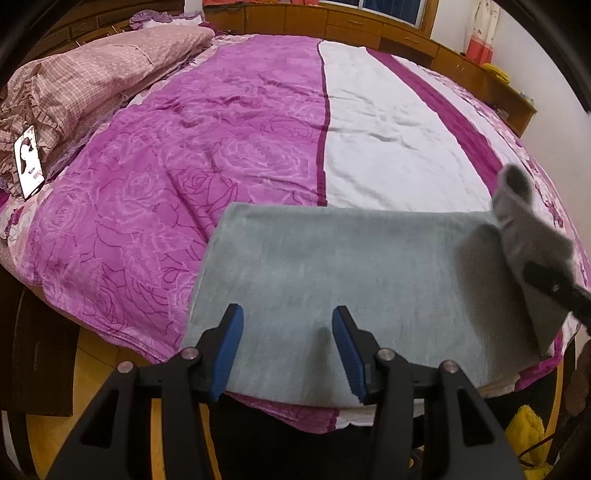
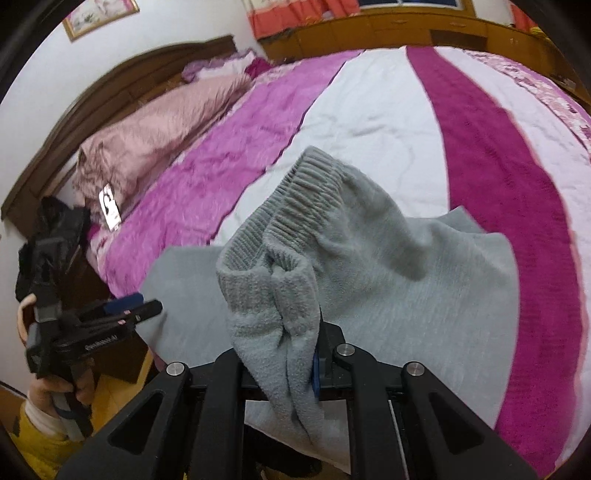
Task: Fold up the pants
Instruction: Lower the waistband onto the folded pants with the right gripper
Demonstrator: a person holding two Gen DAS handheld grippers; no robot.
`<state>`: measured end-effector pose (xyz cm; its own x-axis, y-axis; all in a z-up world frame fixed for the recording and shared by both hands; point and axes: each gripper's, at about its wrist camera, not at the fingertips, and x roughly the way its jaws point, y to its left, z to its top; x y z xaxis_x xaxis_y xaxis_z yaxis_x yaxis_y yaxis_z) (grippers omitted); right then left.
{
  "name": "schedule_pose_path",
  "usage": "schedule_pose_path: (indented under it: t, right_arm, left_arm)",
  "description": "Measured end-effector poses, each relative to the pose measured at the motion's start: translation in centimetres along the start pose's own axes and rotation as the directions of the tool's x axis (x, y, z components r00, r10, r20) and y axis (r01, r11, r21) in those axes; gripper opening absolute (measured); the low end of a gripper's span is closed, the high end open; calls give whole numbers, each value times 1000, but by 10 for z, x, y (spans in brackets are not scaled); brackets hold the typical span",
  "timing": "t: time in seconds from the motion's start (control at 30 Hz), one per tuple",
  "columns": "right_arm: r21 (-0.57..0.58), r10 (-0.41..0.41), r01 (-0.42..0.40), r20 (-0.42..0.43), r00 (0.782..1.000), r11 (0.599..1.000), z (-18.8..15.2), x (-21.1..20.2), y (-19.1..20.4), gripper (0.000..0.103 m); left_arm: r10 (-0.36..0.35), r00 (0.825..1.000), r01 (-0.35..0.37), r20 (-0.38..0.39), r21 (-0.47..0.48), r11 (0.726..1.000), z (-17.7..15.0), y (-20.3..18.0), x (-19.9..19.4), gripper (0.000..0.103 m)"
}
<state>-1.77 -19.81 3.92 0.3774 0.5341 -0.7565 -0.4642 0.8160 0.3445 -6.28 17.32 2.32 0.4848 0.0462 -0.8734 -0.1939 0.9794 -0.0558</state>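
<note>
Grey fleece pants (image 1: 332,266) lie folded flat on the bed's near edge. My left gripper (image 1: 287,314) hovers just above their near part, open, with nothing between its blue pads (image 1: 231,343). My right gripper (image 1: 535,273) enters from the right, shut on one end of the pants and holding it up off the rest. In the right wrist view the ribbed elastic end (image 2: 295,199) curls up and over the right gripper (image 2: 306,332), which pinches a bunch of the pants (image 2: 406,295) and is mostly hidden by them. The left gripper (image 2: 140,304) shows at the left, held by a hand (image 2: 55,391).
The bed cover (image 1: 203,129) has purple rose, white and magenta stripes. A pink quilt (image 1: 92,81) is heaped at the far left with a phone (image 1: 29,162) beside it. Wooden cabinets (image 1: 332,18) run behind the bed. A dark headboard (image 2: 110,92) stands at the left.
</note>
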Motion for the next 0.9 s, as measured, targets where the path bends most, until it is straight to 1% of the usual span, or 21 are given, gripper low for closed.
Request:
schedule_pose_path:
  t: [0.1,0.17,0.2,0.23,0.27,0.33,0.37,0.5,0.63,0.73,0.8,0.83,0.9]
  right_arm:
    - [11,7,-6,-53,999,1000,-4,17,-1,11]
    - [39,28,-25,-89,996,999,-7,28,-4,19]
    - [53,44,-38,-101,994,998,-9,32,-5,21]
    - [67,65,-58,-112,992,996,-11,36,-6,27]
    - [75,85,-77,-118,989,994,-13,38,-6,32]
    - [75,122,-113,-126,985,991,-15,39,-3,39]
    - [70,132,-124,-127,983,990,-16,37,-1,40]
    - [65,206,-199,-136,969,978,-18,28,8,41]
    - [64,224,-217,-121,967,974,-21,13,7,41]
    - [57,212,-208,-94,973,977,-23,-3,2,41]
    - [45,170,-167,-75,983,985,-24,-12,-3,41]
    - [37,131,-129,-66,989,991,-25,-17,-6,41]
    - [42,91,-89,-57,994,995,-26,-23,-16,41]
  left_arm:
    - [0,1000,0,-4,0,1000,0,0,2,53]
    - [0,1000,0,-8,-5,1000,0,0,3,53]
    - [0,1000,0,-9,-6,1000,0,0,4,53]
    - [0,1000,0,-11,-8,1000,0,0,4,53]
    - [1,1000,-1,-12,-8,1000,0,0,4,53]
    - [1,1000,-1,-12,-7,1000,0,0,4,53]
    - [0,1000,0,-12,-5,1000,0,-1,4,53]
    - [-12,1000,12,-9,4,1000,3,-7,2,53]
    - [-46,999,45,4,29,999,8,-20,-4,53]
    - [-85,996,85,6,40,996,13,-32,-7,53]
    - [-123,992,123,3,39,992,16,-39,-9,53]
    - [-155,988,155,4,36,987,17,-45,-11,52]
    - [-201,980,201,5,38,979,18,-54,-14,52]
